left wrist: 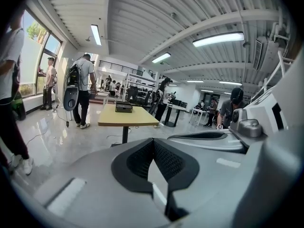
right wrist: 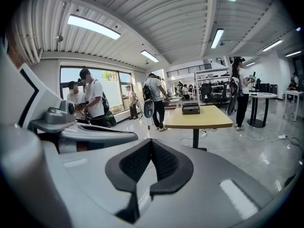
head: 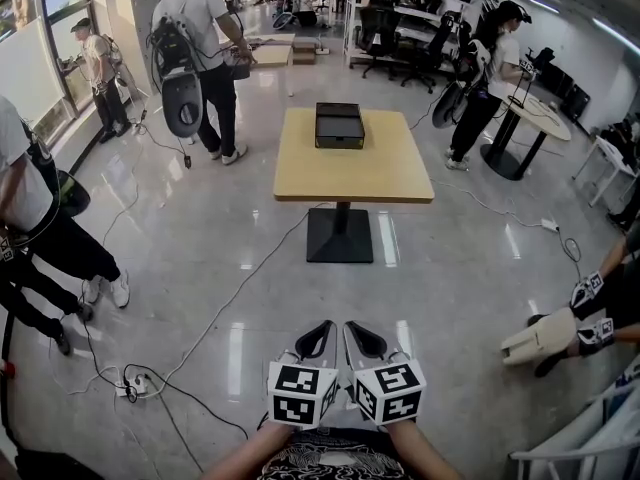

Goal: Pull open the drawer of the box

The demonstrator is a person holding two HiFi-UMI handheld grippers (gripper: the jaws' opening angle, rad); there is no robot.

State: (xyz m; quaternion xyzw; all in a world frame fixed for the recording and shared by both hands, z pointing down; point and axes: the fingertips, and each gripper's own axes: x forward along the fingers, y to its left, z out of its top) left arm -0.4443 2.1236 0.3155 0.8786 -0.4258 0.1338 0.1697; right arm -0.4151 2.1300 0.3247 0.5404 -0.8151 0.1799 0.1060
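You stand well apart from bench (head: 340,173), left gripper (head: 328,326) and right gripper (head: 352,328) fingers (left wrist: 166,163) closed, empty; box (head: 339,125) untouched, drawer pull all ahead.

— Where is the box (head: 339,125) from the table (head: 300,178)?
— On the table, at the edge far from you, near the middle.
— And your two grippers?
— Well before the table, near you: the left gripper (head: 322,330) and the right gripper (head: 358,330), just beside each other.

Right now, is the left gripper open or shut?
Shut. The left gripper has its black pads meeting at the tips, with nothing between them.
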